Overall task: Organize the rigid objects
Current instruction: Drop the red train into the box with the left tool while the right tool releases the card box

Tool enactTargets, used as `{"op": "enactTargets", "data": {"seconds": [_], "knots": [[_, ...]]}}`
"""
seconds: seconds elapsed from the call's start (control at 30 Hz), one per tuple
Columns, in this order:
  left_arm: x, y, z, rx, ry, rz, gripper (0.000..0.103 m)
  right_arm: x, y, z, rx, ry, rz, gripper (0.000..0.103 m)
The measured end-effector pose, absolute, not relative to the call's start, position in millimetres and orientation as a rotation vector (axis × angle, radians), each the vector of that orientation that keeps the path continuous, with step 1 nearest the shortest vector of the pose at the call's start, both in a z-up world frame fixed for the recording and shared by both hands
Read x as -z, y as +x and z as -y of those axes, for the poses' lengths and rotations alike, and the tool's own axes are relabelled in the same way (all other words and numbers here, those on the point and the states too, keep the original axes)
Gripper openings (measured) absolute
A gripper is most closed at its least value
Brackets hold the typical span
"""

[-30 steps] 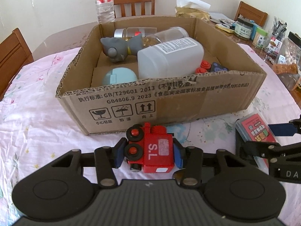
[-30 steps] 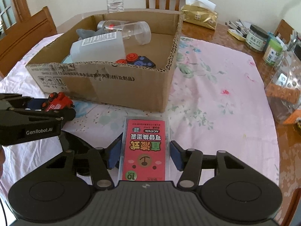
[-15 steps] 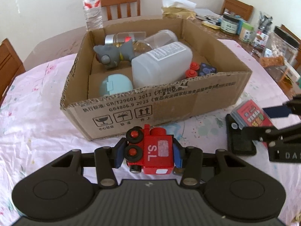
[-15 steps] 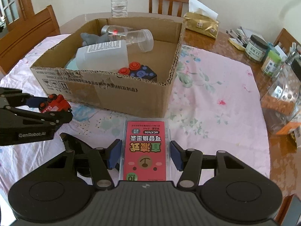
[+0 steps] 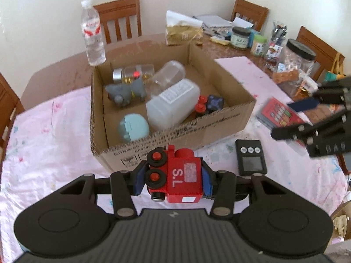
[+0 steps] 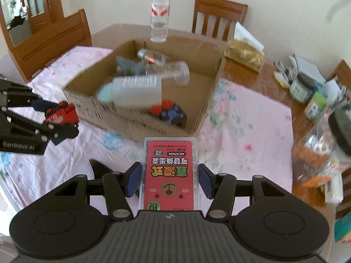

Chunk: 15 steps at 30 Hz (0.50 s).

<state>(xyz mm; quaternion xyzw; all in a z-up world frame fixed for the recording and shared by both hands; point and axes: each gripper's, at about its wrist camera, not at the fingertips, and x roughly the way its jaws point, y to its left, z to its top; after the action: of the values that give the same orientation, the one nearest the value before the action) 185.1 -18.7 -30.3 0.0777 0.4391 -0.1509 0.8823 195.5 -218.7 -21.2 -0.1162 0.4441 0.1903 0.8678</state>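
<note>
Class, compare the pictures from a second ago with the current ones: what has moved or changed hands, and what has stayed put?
Both grippers have risen. The left gripper has lifted the red toy train and the right gripper the red card pack toward the cardboard box. The lift uncovers a black timer on the cloth. Nothing was released; the box's contents are unchanged.

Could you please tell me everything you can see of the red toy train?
The train is a small red engine, seemingly painted wood, marked "S.L" in white, with black wheels with red hubs. It lies on its side, clamped between the blue pads of the left gripper, held above the cloth just before the box.
</note>
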Motion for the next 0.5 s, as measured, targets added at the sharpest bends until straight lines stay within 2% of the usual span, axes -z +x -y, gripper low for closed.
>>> {"op": "enactTargets", "data": {"seconds": [0.23, 0.5], "knots": [[10, 181, 11, 0.281, 0.169, -0.868, 0.049, -1, 235, 207, -0.426, -0.226, -0.842, 0.061], [1, 176, -4, 0.188, 0.158, -0.845, 0.048, 21, 304, 189, -0.446, -0.236, -0.848, 0.061]]}}
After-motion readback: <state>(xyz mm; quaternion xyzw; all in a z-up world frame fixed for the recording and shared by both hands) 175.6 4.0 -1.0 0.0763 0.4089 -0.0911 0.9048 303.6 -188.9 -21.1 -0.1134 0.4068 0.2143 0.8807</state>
